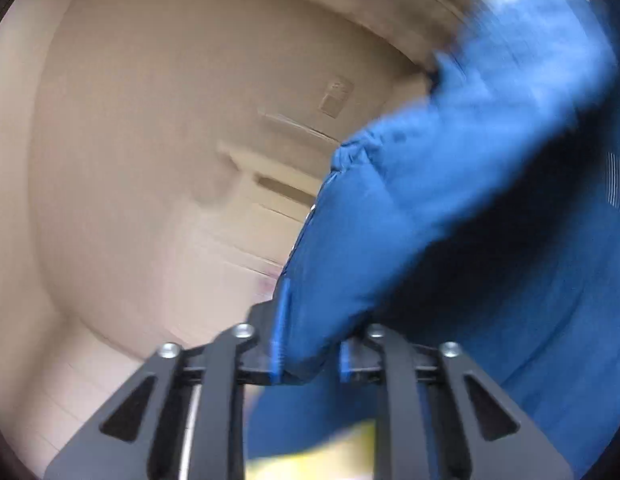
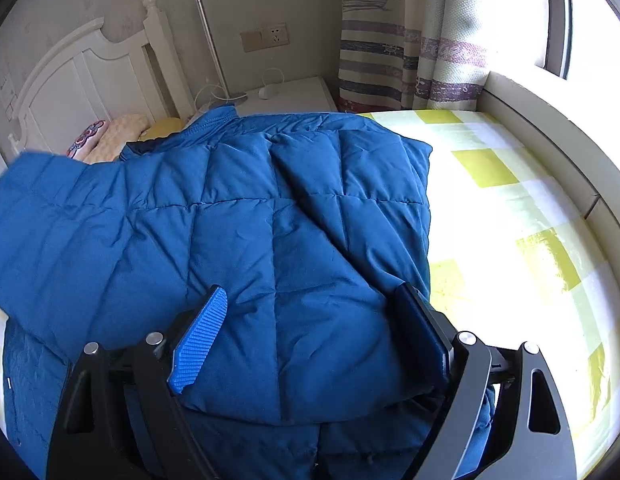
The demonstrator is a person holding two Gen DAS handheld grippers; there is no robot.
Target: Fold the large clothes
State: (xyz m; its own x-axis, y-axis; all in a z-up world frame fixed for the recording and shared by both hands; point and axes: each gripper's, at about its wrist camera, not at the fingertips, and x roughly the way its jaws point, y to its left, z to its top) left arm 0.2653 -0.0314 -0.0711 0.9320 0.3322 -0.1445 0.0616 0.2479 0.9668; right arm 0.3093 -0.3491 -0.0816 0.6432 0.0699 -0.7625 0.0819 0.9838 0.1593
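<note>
A blue quilted puffer jacket (image 2: 269, 220) lies on the bed. In the left wrist view my left gripper (image 1: 310, 356) is shut on a fold of the jacket (image 1: 430, 220) and holds it lifted in the air; the view is blurred. In the right wrist view my right gripper (image 2: 310, 312) is open, its blue-padded finger (image 2: 197, 344) and dark finger (image 2: 422, 336) resting wide apart over the jacket's lower part. A lifted sleeve or edge (image 2: 37, 200) hangs at the left of that view.
The bed has a yellow and white checked sheet (image 2: 510, 208). A white headboard (image 2: 69, 80), pillows (image 2: 109, 136) and a white nightstand (image 2: 285, 96) stand at the far end. A curtain (image 2: 410, 40) and window ledge (image 2: 550, 128) run along the right. A beige wall (image 1: 149, 120) fills the left wrist view.
</note>
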